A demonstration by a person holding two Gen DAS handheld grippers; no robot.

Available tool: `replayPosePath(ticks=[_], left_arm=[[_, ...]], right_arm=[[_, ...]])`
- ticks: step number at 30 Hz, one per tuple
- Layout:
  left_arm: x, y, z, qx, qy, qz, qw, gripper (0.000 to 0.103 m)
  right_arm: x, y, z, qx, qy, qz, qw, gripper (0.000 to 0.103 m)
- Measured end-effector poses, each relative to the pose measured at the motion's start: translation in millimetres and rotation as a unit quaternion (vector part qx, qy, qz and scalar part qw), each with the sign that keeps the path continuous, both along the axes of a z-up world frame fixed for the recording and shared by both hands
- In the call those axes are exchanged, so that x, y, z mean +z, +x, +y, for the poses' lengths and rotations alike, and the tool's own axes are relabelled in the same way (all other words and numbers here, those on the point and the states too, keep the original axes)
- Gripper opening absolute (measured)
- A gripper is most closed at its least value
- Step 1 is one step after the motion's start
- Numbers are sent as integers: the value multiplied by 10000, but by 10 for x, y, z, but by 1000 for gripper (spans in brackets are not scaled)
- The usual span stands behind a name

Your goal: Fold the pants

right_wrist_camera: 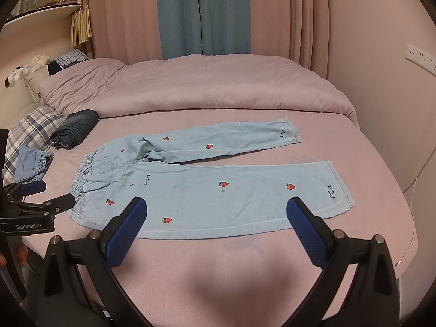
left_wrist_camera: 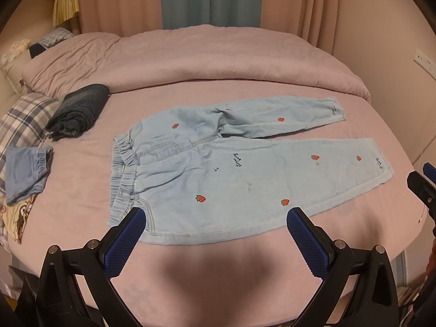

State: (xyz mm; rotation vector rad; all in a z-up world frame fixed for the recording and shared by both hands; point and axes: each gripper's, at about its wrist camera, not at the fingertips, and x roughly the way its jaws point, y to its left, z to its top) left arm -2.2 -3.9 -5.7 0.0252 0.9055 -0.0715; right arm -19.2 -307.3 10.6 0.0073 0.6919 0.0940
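Light-blue denim pants [left_wrist_camera: 231,169] with red strawberry patches lie flat on the pink bed, waistband to the left, both legs spread out to the right; they also show in the right wrist view [right_wrist_camera: 207,188]. My left gripper [left_wrist_camera: 216,215] is open and empty, hovering over the near edge of the pants by the waistband side. My right gripper [right_wrist_camera: 216,205] is open and empty, above the near leg's lower edge. The left gripper also appears at the left edge of the right wrist view [right_wrist_camera: 51,196], near the waistband.
A folded dark garment [left_wrist_camera: 79,110] and a small folded blue denim piece [left_wrist_camera: 26,169] lie to the left by a plaid pillow [left_wrist_camera: 24,120]. A bunched pink duvet [left_wrist_camera: 190,60] lies behind the pants. The bed edge [right_wrist_camera: 408,234] curves at the right.
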Motion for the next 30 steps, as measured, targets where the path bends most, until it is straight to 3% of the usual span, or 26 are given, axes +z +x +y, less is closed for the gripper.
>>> replayPosePath(ticks=[24,30], left_arm=[[-7,0,8,1,-7,3,10000,103],[-72,13,43,-4,-191,99,9998,103]], right_arm=[[0,2,-1,-5,0,2,10000,103],[-18,-1,13,3,1,15,10000,103]])
